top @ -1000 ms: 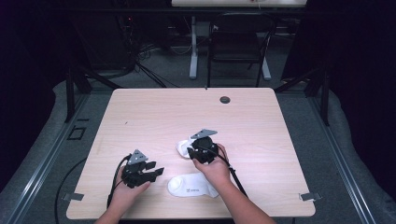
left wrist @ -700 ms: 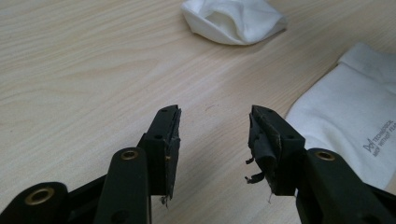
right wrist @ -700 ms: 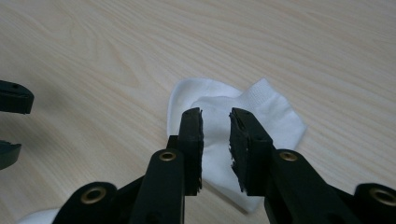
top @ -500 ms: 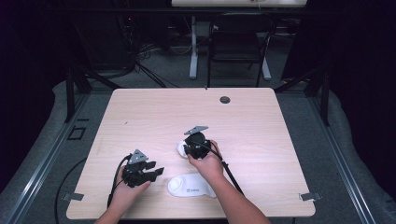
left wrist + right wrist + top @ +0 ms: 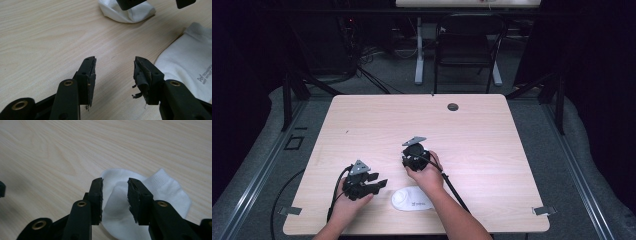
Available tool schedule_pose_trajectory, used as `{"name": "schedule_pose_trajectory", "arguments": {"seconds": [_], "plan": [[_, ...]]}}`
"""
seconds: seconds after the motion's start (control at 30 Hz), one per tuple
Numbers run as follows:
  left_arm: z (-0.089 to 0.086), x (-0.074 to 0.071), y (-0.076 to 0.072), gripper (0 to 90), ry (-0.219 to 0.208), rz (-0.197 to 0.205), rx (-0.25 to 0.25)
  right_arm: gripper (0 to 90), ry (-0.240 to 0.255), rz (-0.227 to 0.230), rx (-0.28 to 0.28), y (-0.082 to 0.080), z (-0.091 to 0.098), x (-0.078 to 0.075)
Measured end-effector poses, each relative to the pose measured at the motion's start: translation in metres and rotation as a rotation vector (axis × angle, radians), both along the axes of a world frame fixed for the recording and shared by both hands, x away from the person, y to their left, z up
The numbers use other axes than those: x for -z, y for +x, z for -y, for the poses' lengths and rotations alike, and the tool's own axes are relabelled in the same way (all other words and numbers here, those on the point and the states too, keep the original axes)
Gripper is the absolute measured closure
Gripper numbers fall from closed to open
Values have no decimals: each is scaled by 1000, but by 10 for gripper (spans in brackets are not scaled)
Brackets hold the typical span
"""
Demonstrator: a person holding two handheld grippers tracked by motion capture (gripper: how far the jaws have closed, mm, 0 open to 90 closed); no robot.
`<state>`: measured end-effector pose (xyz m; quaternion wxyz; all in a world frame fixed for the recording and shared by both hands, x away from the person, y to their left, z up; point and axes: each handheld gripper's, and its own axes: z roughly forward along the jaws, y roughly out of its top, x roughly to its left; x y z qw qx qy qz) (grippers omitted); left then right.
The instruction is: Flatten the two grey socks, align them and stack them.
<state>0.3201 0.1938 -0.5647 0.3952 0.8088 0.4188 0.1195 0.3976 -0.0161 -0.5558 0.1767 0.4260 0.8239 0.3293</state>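
Two white socks lie on the wooden table. One sock is flat near the front edge and carries a small printed mark. The other sock is folded over and lies under my right gripper. That gripper points down at it, and its jaws have just been opening. The sock's raised fold lies between them, and the pads stand clear of it. My left gripper rests low over bare wood to the left of the flat sock, open and empty.
A round cable hole sits near the table's far edge. A dark chair and a white table leg stand behind the table. Cables trail from both grippers toward the front edge.
My right gripper has moved left and down over the folded sock, which now hides beneath it in the high view. The left gripper has stayed put.
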Motion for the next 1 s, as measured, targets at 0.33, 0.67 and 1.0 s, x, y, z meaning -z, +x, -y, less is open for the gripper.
{"name": "schedule_pose_trajectory", "arguments": {"seconds": [0.33, 0.67, 1.0], "plan": [[0, 1, 0, 524, -3, -1, -4, 869, -92, 2, -16, -2, -4, 5], [0, 2, 1, 524, 0, -3, -7, 890, 5, -2, 12, -9, 3, -8], [12, -7, 11, 517, -25, 13, -27, 891, 78, 26, 16, -16, 13, -21]]}}
